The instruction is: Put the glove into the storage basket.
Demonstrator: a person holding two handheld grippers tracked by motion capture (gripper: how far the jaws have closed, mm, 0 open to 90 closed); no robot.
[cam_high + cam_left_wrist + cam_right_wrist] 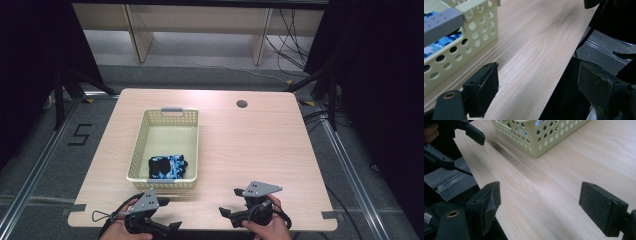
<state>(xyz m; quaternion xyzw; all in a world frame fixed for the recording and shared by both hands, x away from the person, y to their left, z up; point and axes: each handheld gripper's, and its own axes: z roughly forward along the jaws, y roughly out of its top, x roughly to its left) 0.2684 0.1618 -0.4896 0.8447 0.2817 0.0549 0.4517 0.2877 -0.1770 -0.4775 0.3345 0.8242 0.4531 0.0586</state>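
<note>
Lying bunched at the near end of the yellow basket, the blue-and-black glove sits just ahead of the left gripper, nearer than the right gripper, both with jaws spread wide and empty over the worktop.

The surface is pale wood with a light grain and a dark round hole near its far edge. The basket towards the left edge is soft yellow, dotted all over with round holes and fitted with a grey handle on its far rim, and the cloth in its near end is black with a blue and white blotched pattern. Both tongs, left and right, are black with grey plates on top.
</note>
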